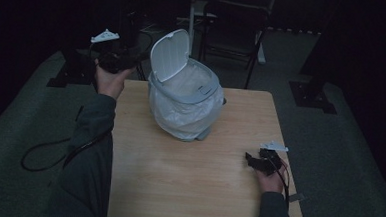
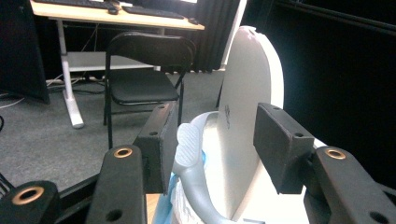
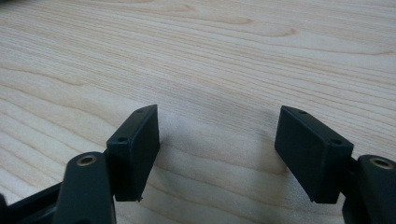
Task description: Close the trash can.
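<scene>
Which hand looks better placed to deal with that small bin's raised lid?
Probably the left: its gripper has open fingers around the white plastic bin lid. The right gripper rests low over the wooden table.

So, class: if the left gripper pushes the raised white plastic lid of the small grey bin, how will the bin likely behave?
The white plastic lid looks stiff, so it would probably swing on its hinge rather than bend. The small grey bin seems light, holding just a thin liner bag, so it may slide or tip on the smooth wooden table.
</scene>
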